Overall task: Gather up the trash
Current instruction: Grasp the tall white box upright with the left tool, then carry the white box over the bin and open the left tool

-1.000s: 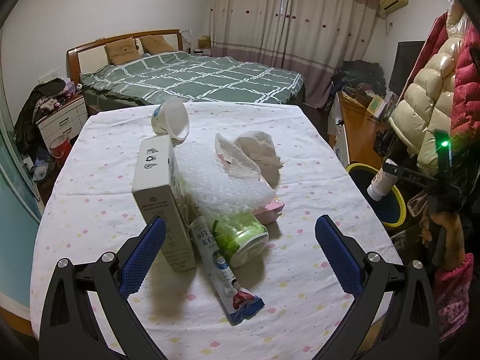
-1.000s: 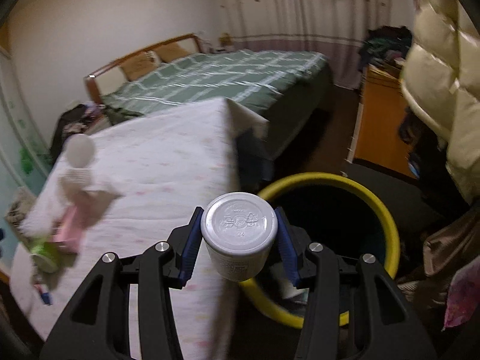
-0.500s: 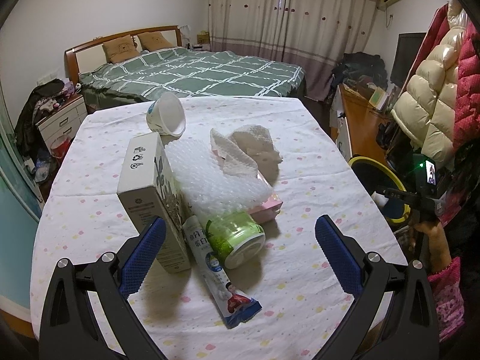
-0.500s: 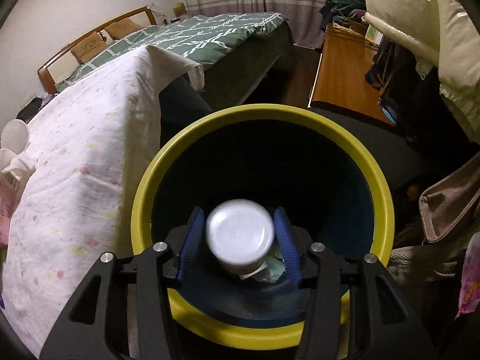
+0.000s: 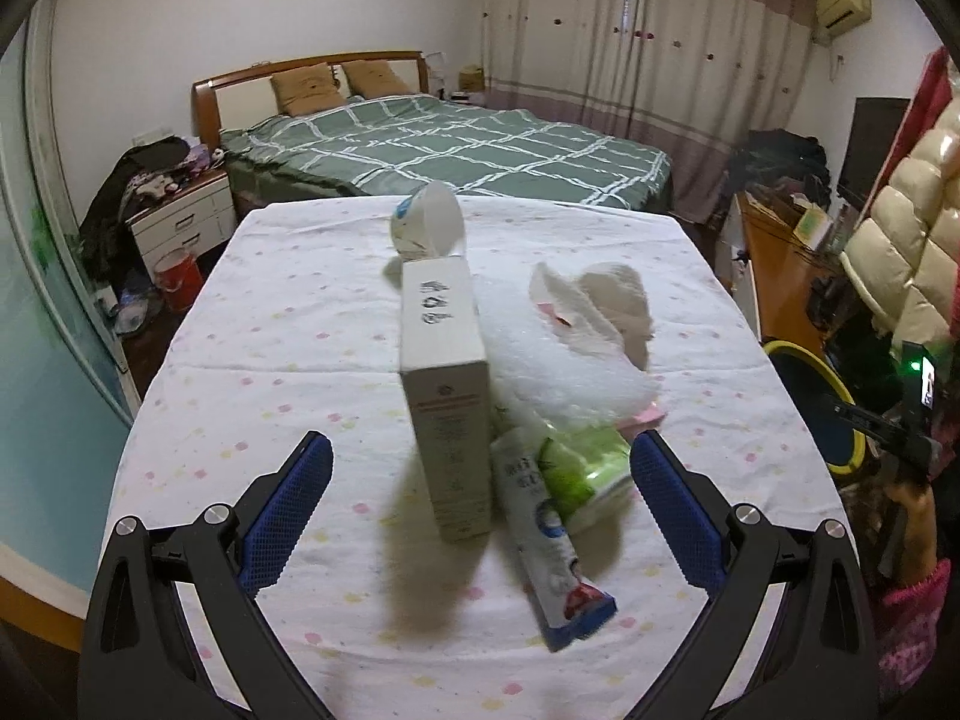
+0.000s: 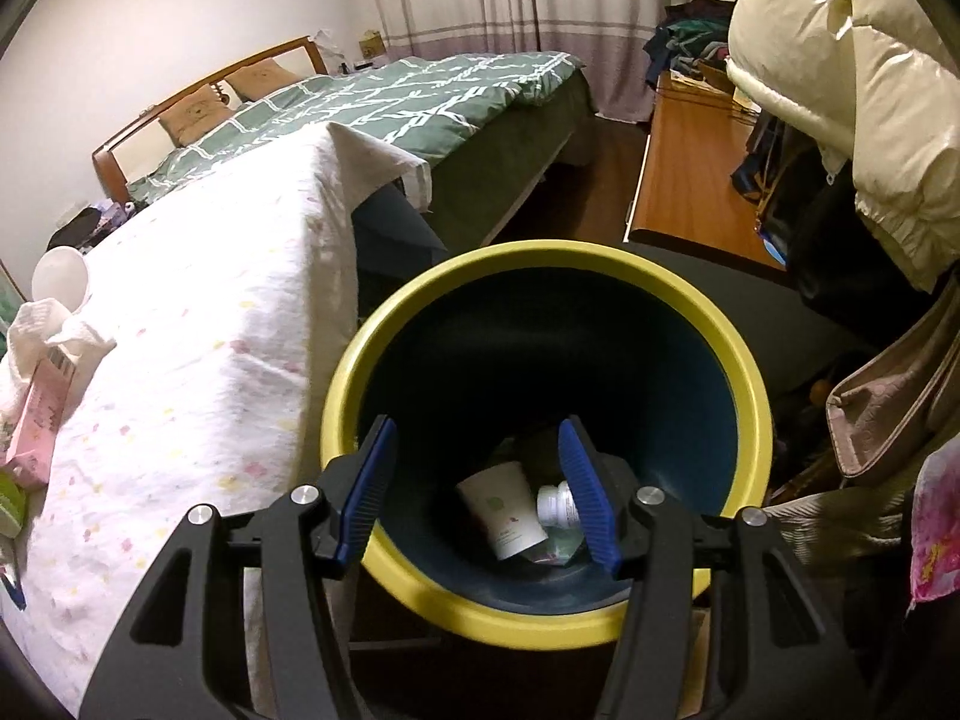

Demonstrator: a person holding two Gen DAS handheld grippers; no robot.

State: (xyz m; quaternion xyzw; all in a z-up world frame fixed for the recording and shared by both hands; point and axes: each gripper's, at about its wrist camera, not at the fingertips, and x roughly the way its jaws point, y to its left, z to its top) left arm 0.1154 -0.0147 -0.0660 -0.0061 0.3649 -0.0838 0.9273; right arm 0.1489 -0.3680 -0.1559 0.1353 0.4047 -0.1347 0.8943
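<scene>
On the table [image 5: 288, 324], covered by a dotted white cloth, lie one upright box [image 5: 444, 384], one tube [image 5: 549, 540], one green tub [image 5: 585, 468], one tipped cup [image 5: 429, 228], one bubble wrap sheet [image 5: 558, 378], one crumpled tissue [image 5: 600, 306] and one pink pack [image 6: 39, 414]. The left tongs [image 5: 480, 507] gape wide, empty, above the box and tube. The right tongs [image 6: 477, 489], parted and empty, hang over the one yellow-rimmed bin [image 6: 540, 612], where one white bottle [image 6: 555, 504] and one paper cup [image 6: 504, 507] lie. One green bed [image 5: 456, 144] stands beyond, curtains [image 5: 636, 36] behind it.
</scene>
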